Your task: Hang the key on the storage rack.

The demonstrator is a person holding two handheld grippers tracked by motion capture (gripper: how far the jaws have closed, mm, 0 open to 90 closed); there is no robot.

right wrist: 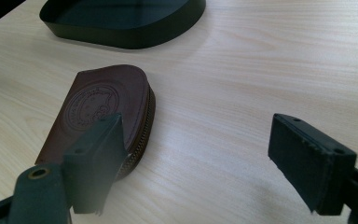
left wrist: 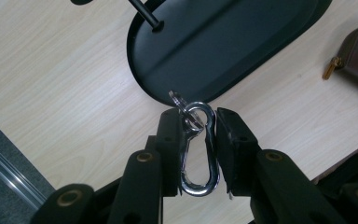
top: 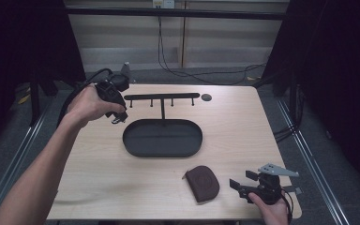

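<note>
L gripper [left wrist: 196, 140]: clamped on carabiner [left wrist: 198, 154], tray [left wrist: 242, 42] just ahead.
R gripper [right wrist: 196, 158]: jaws apart, pouch [right wrist: 102, 109] by its left jaw.

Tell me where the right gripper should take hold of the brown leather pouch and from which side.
Grip the brown leather pouch across its zipped curved edge, which faces the open right gripper. It lies flat on the table, so probably come in low from that right-hand side, one jaw sliding under the edge and one over the embossed top. A flat face offers little else to pinch.
</note>
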